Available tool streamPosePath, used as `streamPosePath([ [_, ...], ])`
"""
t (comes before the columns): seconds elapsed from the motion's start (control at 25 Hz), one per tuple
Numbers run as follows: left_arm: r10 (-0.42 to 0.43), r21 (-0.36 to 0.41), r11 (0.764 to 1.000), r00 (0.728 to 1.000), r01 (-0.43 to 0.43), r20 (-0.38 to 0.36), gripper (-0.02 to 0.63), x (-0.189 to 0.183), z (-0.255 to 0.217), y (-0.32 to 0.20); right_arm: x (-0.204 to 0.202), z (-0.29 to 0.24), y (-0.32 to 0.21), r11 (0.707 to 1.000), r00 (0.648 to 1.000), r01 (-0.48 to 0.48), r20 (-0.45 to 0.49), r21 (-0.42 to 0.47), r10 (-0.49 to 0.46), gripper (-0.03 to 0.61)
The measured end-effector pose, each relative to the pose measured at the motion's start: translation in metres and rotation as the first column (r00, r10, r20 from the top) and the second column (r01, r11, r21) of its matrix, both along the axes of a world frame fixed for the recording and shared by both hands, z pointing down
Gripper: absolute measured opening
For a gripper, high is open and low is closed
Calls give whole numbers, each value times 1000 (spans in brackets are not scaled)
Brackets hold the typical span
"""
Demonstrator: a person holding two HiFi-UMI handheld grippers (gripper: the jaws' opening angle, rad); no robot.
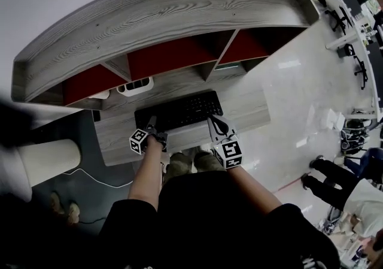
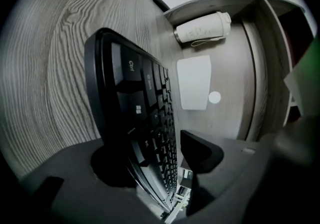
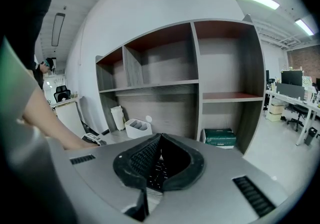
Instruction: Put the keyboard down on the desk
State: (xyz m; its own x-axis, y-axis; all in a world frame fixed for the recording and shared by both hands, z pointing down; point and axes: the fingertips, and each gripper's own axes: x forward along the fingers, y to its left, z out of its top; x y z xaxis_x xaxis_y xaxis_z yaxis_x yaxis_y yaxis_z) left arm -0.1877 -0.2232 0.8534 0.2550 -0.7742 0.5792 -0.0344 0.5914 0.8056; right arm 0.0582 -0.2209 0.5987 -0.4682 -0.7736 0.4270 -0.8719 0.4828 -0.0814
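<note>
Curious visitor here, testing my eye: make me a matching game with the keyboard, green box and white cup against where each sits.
A keyboard
B green box
C white cup

1 in the compartment right of the divider
2 upright beside the white tray
3 black, in front of the shelves

Pairs: A-3, B-1, C-2

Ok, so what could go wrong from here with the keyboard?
The left tool is open around one end of the keyboard while the right tool grips the other: lifting the right one now could swing or drag it. The keyboard sits near the front edge of the desk, so pulling back carelessly might tip it off.
</note>
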Motion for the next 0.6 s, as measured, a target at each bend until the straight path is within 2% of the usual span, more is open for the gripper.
streamPosePath([
  [0.12, -14, -2, 1000, 1000, 14, -25, 297, 3, -2, 5, 1, -1, 6, 1000, 1000, 12, 3, -5, -12, 12],
  [0.24, 8, -30, 999, 999, -10, -39, 323, 10, -3, 12, 2, -3, 9, 1000, 1000, 18, 17, -1, -18, 12],
  [0.36, 73, -79, 994, 997, -75, -24, 345, 18, -2, 19, -1, -6, 11, 999, 999, 29, 40, 16, -30, 12],
  [0.48, 173, -119, 978, 985, -173, -10, 354, 25, -1, 25, -6, -10, 14, 999, 998, 34, 56, 24, -35, 12],
  [0.6, 196, -130, 971, 980, -200, -39, 364, 30, -1, 33, -4, -12, 18, 999, 998, 34, 58, 31, -36, 12],
])
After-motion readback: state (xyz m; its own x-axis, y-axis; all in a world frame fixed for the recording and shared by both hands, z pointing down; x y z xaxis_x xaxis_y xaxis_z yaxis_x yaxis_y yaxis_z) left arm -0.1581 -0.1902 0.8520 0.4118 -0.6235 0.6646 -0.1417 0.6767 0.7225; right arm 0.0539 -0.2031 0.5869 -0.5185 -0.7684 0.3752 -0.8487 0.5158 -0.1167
